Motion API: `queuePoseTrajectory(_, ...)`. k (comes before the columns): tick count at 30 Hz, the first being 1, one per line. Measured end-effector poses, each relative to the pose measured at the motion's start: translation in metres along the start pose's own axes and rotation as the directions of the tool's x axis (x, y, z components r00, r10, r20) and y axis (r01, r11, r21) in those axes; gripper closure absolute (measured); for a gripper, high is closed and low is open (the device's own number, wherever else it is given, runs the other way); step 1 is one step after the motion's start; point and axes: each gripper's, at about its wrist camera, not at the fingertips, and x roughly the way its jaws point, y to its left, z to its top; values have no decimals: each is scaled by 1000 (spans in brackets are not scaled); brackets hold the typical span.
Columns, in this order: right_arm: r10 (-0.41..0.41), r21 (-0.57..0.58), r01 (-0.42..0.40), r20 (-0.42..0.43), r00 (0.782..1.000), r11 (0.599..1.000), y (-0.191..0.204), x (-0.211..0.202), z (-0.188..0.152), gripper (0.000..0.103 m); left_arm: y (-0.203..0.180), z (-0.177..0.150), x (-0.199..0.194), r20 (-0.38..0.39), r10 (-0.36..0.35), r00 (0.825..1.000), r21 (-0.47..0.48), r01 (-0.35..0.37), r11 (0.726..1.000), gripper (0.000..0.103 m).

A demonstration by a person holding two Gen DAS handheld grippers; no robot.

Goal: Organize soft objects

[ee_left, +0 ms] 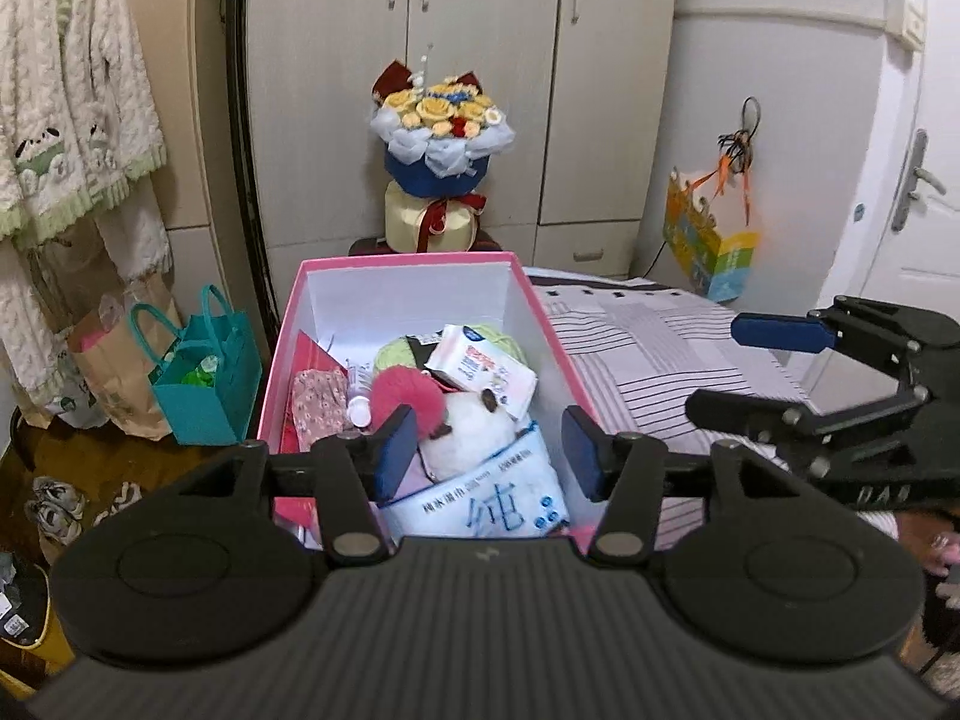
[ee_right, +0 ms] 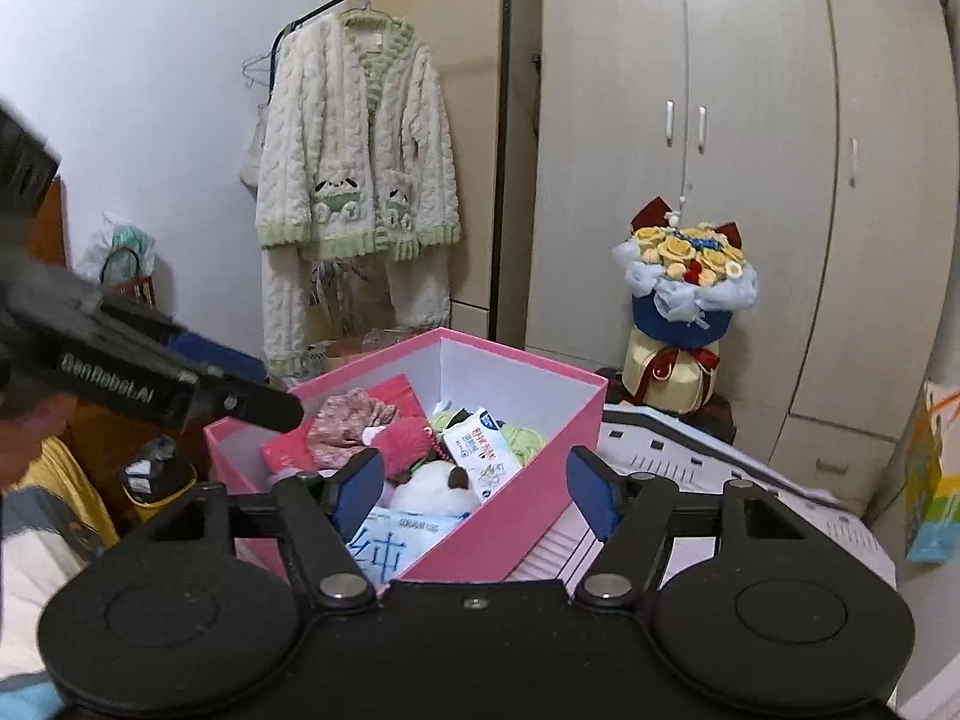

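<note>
Left claw (ee_left: 489,450): jaws spread wide, gripping nothing, hanging over the near end of the pink box (ee_left: 414,267). Right claw (ee_right: 477,489): likewise spread and empty, poised beside the box's near corner. The box rests on the striped bed (ee_left: 654,348). Inside lie a white plush toy (ee_left: 474,426), a pink pompom (ee_left: 408,390), green yarn (ee_left: 399,351), floral cloth (ee_left: 321,402) and two wipe packs (ee_left: 486,372), all below the left claw's pads. A bouquet (ee_left: 441,138) stands beyond the box; a teal bag (ee_left: 207,384) sits on the floor.
</note>
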Motion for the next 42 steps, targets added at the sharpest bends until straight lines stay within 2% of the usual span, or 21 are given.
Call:
queuePoseTrajectory(4,-30,31,30,5,1000,999,-2,-21,-3,17,-9,-6,-20,34,-29,999,-8,30,1000,38)
queuePoseTrajectory(6,-31,54,31,-6,1000,998,-4,-27,-5,5,-15,-8,-28,46,-48,998,12,47,999,33)
queuePoseTrajectory(11,-91,126,95,-39,995,987,-13,-40,-6,0,-31,-13,-36,46,-22,999,46,20,999,4)
queuePoseTrajectory(14,-118,179,137,-114,986,974,-14,-41,-6,0,-43,-19,-35,38,20,999,96,-23,995,3)
queuePoseTrajectory(19,-162,215,176,-83,983,961,-13,-59,-18,0,-46,-28,-31,-3,49,999,32,-49,998,3)
queuePoseTrajectory(22,-221,194,231,-76,972,953,-6,-68,-25,0,-48,-34,-33,15,54,998,19,-54,998,3)
queuePoseTrajectory(26,-232,141,240,-73,970,960,5,-79,-36,0,-54,-44,-35,28,44,999,6,-44,999,3)
queuePoseTrajectory(33,-280,179,283,-41,959,942,8,-93,-43,0,-68,-58,-33,74,36,997,-45,-33,998,0)
queuePoseTrajectory(38,-293,209,300,-66,954,931,7,-94,-50,0,-73,-66,-25,67,32,997,-77,-26,997,0)
queuePoseTrajectory(42,-311,219,323,-88,946,921,7,-94,-58,0,-78,-73,-23,84,68,994,-74,-62,995,0)
